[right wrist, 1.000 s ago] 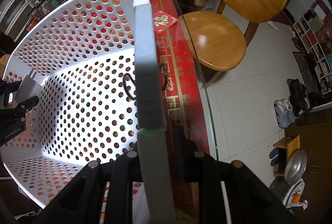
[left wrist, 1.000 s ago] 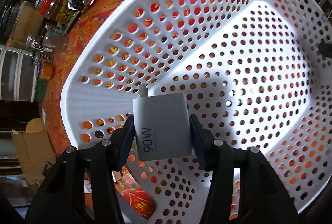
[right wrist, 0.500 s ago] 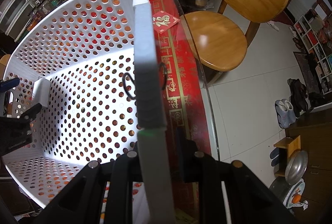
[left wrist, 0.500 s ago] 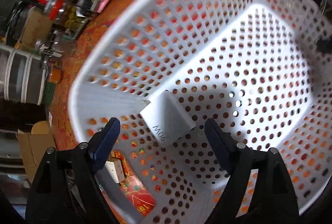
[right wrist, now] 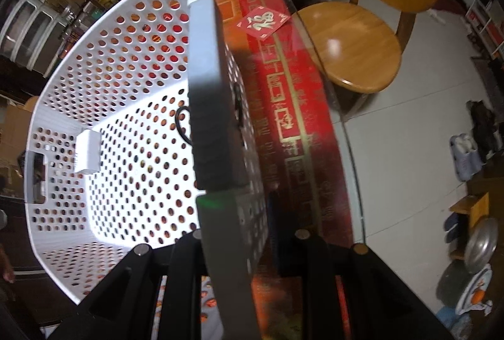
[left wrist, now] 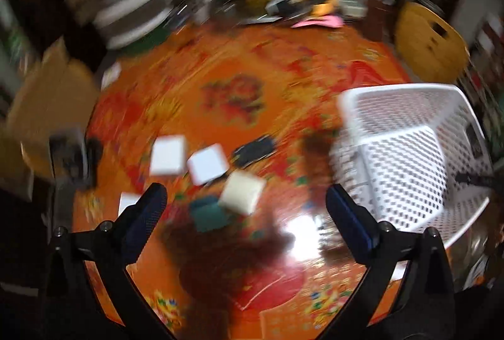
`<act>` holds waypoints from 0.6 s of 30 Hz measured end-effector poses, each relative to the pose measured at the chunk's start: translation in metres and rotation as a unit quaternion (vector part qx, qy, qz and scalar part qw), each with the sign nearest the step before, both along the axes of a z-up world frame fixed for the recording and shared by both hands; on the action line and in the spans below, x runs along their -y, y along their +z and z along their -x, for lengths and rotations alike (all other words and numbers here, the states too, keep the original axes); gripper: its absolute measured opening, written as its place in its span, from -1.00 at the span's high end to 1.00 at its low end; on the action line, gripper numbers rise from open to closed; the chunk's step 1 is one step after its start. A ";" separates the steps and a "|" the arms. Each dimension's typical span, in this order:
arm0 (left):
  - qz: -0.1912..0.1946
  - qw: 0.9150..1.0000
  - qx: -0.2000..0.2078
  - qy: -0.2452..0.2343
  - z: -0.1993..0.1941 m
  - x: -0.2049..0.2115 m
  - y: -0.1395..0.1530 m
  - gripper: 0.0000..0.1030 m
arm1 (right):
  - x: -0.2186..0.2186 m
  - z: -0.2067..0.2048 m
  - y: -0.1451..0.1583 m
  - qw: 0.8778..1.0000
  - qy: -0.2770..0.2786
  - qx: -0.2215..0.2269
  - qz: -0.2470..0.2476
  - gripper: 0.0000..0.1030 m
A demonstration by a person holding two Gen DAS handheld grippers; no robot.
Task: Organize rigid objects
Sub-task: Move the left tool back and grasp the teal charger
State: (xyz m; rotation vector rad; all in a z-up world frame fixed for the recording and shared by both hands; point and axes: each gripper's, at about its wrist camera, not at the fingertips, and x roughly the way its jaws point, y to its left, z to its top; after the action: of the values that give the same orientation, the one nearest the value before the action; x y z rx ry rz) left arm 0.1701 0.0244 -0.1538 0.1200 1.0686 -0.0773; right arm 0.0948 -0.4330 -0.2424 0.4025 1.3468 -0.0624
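The white perforated basket (right wrist: 126,88) stands on the orange-red table, and my right gripper (right wrist: 242,233) is shut on its near rim. A white charger block (right wrist: 88,152) lies inside it by the far wall. In the blurred left wrist view, my left gripper (left wrist: 245,198) hovers over the table to the left of the basket (left wrist: 409,151). Its jaws are opening wide with nothing between them. Below it lie two white boxes (left wrist: 167,159) (left wrist: 208,162), a cream block (left wrist: 241,193), a teal item (left wrist: 208,215) and a black flat item (left wrist: 253,149).
A wooden chair (right wrist: 362,34) stands beyond the table's glass edge (right wrist: 346,132), over tiled floor. Clutter of jars, bags and a pink item (left wrist: 318,22) lines the far side of the table. A cardboard box (left wrist: 53,94) sits at the left.
My left gripper let go of the white charger inside the basket, opened wide, and swung out over the table beside the small boxes. The right gripper kept its hold on the basket rim.
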 end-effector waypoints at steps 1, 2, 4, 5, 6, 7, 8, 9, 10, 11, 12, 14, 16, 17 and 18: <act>0.004 1.000 -0.006 0.019 0.001 -0.018 -0.008 -0.94 | 0.001 0.000 0.000 1.000 0.000 0.001 -0.002 0.65; 0.006 0.999 -0.013 0.032 0.003 -0.032 -0.014 -0.94 | 0.001 0.000 0.000 1.000 0.001 0.001 -0.002 0.65; 0.015 0.997 -0.033 0.062 0.004 -0.059 -0.034 -0.93 | 0.002 0.001 -0.001 1.000 0.001 0.002 -0.002 0.65; 0.018 0.997 -0.039 0.070 0.006 -0.065 -0.042 -0.93 | 0.003 0.001 -0.001 1.000 0.000 0.002 -0.003 0.65; 0.017 0.996 -0.048 0.077 0.008 -0.069 -0.053 -0.93 | 0.002 0.001 -0.001 1.000 0.000 0.002 -0.004 0.65; 0.009 0.995 -0.055 0.081 0.008 -0.073 -0.063 -0.92 | 0.001 0.001 0.001 1.000 0.000 0.002 -0.004 0.65; 0.003 0.994 -0.061 0.085 0.010 -0.075 -0.073 -0.90 | 0.001 0.001 0.001 1.000 0.000 0.002 -0.004 0.65; 0.005 0.994 -0.070 0.084 0.012 -0.077 -0.082 -0.90 | 0.001 0.001 0.001 1.000 0.000 0.002 -0.004 0.65; 0.007 0.994 -0.076 0.080 0.011 -0.078 -0.091 -0.90 | 0.001 0.001 0.001 1.000 0.000 0.002 -0.005 0.65; 0.004 0.994 -0.079 0.079 0.009 -0.075 -0.097 -0.90 | 0.002 0.001 0.001 1.000 -0.001 0.002 -0.005 0.65; -0.004 0.994 -0.083 0.076 0.006 -0.071 -0.103 -0.90 | 0.002 0.001 0.001 1.000 -0.002 0.002 -0.006 0.65; -0.009 0.993 -0.089 0.074 0.004 -0.070 -0.115 -0.90 | -0.001 0.001 0.002 1.000 -0.004 0.001 -0.007 0.65; -0.005 0.992 -0.099 0.081 -0.004 -0.071 -0.127 -0.90 | 0.000 0.001 0.002 1.000 -0.004 0.001 -0.007 0.65; -0.003 0.991 -0.103 0.085 -0.007 -0.071 -0.132 -0.85 | 0.000 0.001 0.002 1.000 -0.004 0.001 -0.007 0.65; 0.005 0.990 -0.107 0.088 -0.011 -0.071 -0.136 -0.75 | 0.000 0.001 0.002 1.000 -0.004 0.001 -0.007 0.65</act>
State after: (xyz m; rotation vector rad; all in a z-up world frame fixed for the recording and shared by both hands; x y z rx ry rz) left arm 0.1814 0.0959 -0.2901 0.0071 1.2884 0.0660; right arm 0.0934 -0.4334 -0.2405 0.4196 1.3441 -0.0597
